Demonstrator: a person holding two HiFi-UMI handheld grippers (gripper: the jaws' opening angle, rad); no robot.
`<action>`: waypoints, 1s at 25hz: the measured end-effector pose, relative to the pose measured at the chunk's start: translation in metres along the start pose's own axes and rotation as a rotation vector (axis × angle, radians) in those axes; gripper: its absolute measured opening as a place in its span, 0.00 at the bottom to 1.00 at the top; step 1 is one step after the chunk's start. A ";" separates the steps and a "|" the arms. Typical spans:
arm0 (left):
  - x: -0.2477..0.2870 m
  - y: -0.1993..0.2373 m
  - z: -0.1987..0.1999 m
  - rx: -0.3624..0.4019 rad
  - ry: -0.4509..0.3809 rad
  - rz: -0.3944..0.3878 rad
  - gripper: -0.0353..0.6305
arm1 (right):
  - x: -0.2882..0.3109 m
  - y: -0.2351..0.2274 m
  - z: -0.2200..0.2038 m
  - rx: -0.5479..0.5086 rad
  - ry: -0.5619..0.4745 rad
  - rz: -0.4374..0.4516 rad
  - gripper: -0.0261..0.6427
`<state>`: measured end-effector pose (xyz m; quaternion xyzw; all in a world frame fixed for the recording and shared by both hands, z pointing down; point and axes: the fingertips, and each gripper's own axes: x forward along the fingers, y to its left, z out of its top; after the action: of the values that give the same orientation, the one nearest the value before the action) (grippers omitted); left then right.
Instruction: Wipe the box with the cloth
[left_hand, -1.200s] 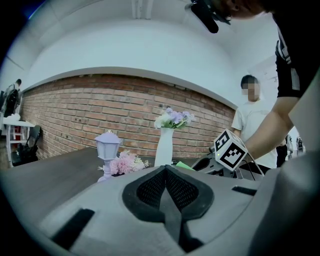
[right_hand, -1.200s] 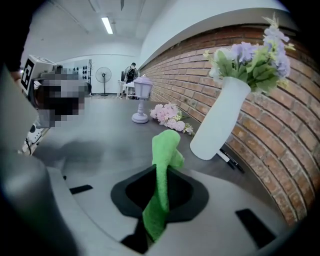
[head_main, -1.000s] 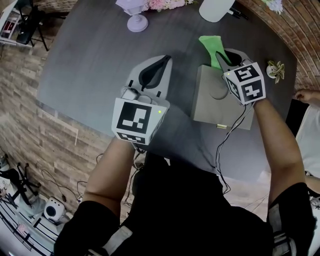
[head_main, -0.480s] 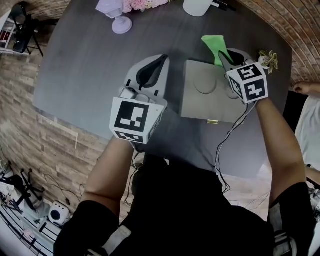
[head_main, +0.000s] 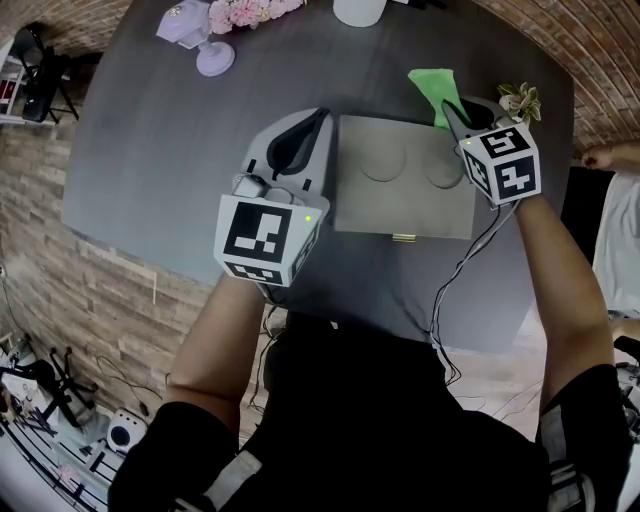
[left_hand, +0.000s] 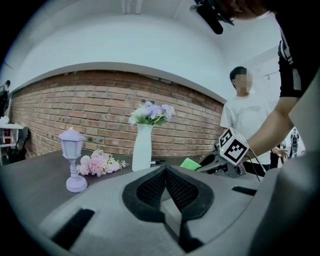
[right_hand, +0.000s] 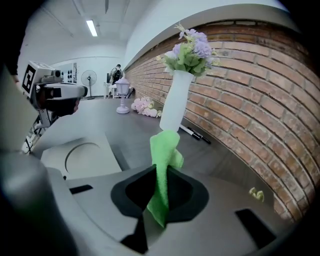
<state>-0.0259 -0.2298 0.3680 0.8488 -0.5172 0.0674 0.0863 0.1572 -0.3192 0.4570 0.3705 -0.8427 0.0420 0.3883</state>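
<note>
Green fabric cloth (right_hand: 162, 170) sits clamped in the right gripper (head_main: 447, 106), the flat grey box (head_main: 400, 190) just beneath it, seemingly ready for wiping. The left gripper (head_main: 320, 115) is closed and empty, just left of the box.

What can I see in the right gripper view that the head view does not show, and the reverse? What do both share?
Only the right gripper view shows the right claw shut on the green cloth, and the purple flowers above the white vase. Only the head view shows the small clasp on the near edge of the grey box, and the right claw's marker cube. Both show the cloth, the box, the lavender lantern, the pink flowers and the left claw.
</note>
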 end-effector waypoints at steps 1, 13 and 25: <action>0.002 -0.003 0.000 0.002 0.002 -0.002 0.07 | -0.002 -0.003 -0.003 0.007 -0.001 -0.002 0.10; 0.018 -0.038 0.003 0.028 0.016 -0.020 0.07 | -0.025 -0.028 -0.036 0.094 -0.011 -0.017 0.10; 0.023 -0.064 0.009 0.056 0.027 -0.043 0.07 | -0.045 -0.025 -0.066 0.268 -0.027 0.001 0.10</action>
<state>0.0415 -0.2223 0.3593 0.8609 -0.4954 0.0915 0.0710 0.2333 -0.2870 0.4666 0.4191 -0.8350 0.1492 0.3239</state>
